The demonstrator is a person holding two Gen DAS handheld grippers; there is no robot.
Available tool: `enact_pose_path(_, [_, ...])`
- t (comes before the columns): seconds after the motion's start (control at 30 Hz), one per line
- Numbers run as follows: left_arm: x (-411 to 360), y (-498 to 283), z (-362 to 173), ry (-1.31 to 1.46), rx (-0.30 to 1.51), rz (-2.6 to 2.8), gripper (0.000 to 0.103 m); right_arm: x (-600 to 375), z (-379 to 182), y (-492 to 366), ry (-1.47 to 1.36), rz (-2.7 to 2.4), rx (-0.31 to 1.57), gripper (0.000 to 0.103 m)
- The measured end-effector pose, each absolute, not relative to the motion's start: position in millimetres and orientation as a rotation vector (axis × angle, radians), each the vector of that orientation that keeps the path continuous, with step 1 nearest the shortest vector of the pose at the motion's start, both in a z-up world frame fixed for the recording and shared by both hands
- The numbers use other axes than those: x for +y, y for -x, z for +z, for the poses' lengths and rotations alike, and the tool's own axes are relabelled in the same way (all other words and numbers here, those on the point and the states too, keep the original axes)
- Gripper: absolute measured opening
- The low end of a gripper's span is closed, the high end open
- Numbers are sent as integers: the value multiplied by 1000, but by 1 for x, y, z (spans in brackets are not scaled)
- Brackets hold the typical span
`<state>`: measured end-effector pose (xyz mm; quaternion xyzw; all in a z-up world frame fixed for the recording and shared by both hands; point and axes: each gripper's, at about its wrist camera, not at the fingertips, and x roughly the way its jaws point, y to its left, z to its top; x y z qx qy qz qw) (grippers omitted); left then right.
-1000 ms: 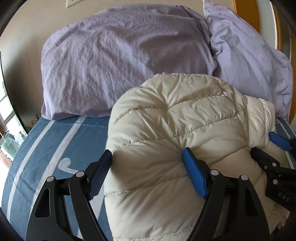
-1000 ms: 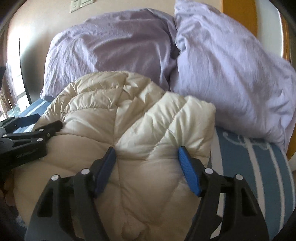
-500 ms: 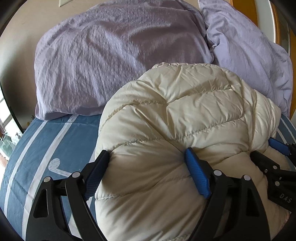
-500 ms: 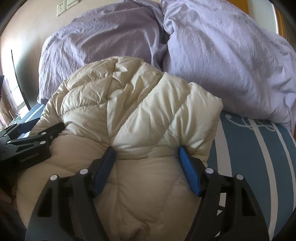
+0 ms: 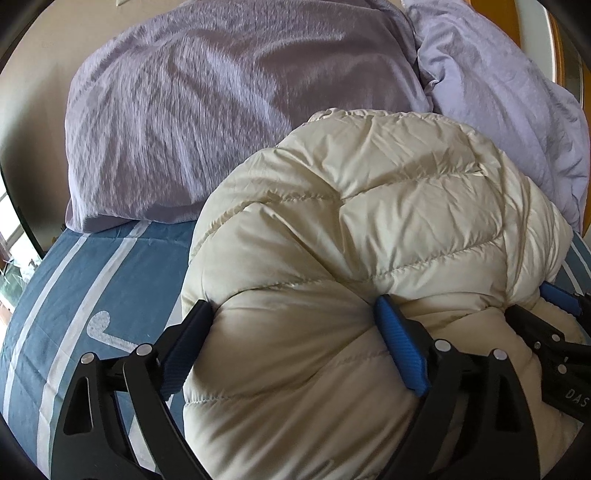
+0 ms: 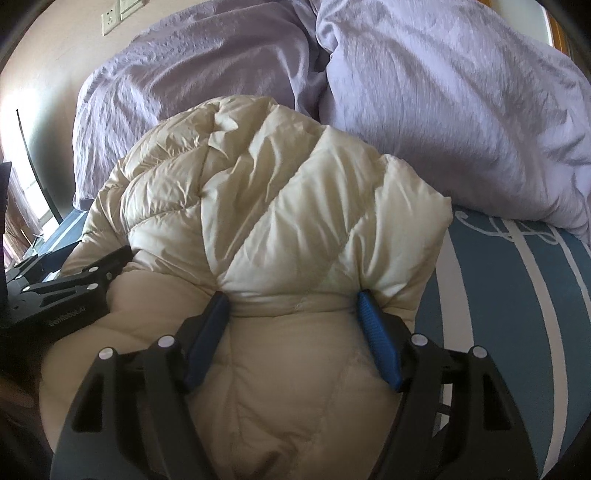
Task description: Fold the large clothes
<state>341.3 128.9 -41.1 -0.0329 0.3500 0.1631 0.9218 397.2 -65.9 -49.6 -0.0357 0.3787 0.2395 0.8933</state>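
A cream puffy down jacket [image 5: 351,229] lies bundled on the blue striped bed, its far end against the pillows. My left gripper [image 5: 291,304] straddles the bundle's near left part; its jaws are opening, and both blue pads still dent the padding between them. My right gripper [image 6: 291,295] is shut on the bundle's near right part, with the cream jacket [image 6: 280,206] puckered at both pads. In the left wrist view the right gripper [image 5: 532,299] shows at the right edge. In the right wrist view the left one's black fingers [image 6: 92,273] show at the left.
Two lilac pillows [image 5: 221,103] [image 6: 461,110] lean against the wall behind the jacket. The blue bedspread with white stripes [image 5: 81,295] [image 6: 517,295] lies on either side. A wall socket [image 6: 110,20] sits high on the left, and a window is at the far left.
Both grippers have pushed forward and slightly down on the jacket, which now fills more of each view. The left jaws stand wider apart. The right wrist has rolled a little.
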Motion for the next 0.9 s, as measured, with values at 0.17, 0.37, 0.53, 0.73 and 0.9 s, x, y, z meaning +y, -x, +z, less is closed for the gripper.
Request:
enact_pose_path(0.17, [130,-342,-43,69,722,342,93,-67,-50,-401,62,501,800,72])
enact_pose_path(0.37, [127,-318,-32,62,723,330,93,-83,-32,-388,47,441,788,89])
enact_pose_path(0.53, [124,-272,-16,76,708,320,99,-110,-16,-351,31,393,768,99])
enact_pose_path(0.73, [112,-210,-8,93,714,317,102,-133,-6,-301,10,390,774,101])
enact_pose_path(0.9, [100,-164,-11,126,742,330,102,-145,-3,-255,-36,452,793,101])
